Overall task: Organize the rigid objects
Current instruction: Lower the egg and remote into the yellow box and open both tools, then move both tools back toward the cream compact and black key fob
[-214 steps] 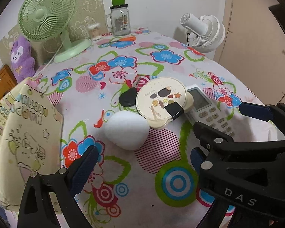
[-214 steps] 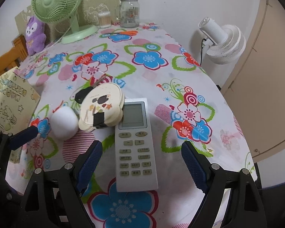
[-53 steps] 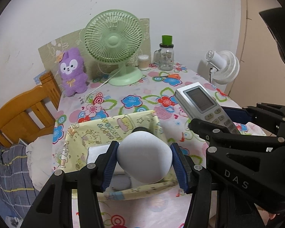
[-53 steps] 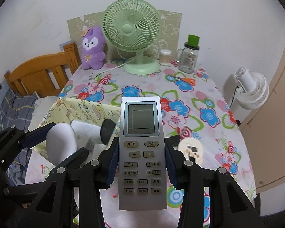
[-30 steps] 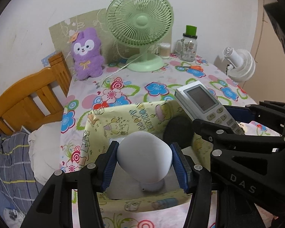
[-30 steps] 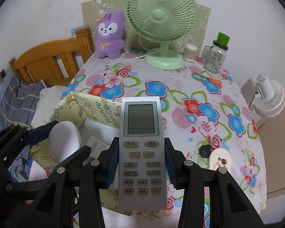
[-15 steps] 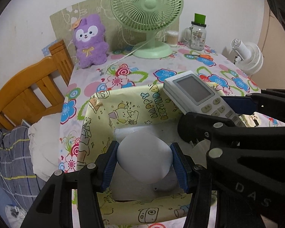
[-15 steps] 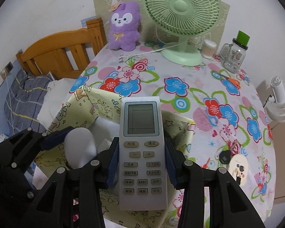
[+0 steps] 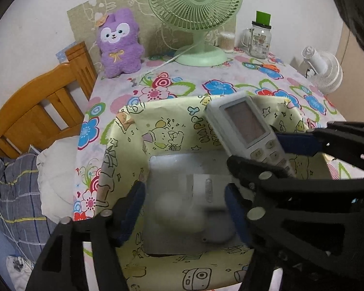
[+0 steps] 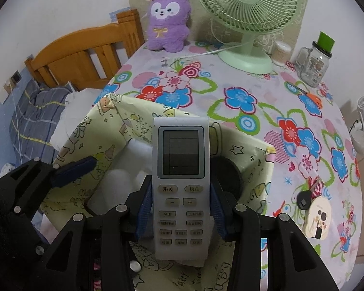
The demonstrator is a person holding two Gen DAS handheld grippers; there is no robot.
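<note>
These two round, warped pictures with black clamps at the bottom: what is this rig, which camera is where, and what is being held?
There is no robot here. A person holds a two-finger clamp in each hand, and each carries a wide-angle camera looking along its fingers. In the left wrist view, the left gripper hangs over a yellow cartoon-print bin; its jaws are opening, and the white egg-shaped object appears blurred between them, free of the pads. In the right wrist view, the right gripper is clamped on a grey remote control above the same bin. Both views show a table with a flowered tablecloth, bearing a green fan and a purple plush toy.
</note>
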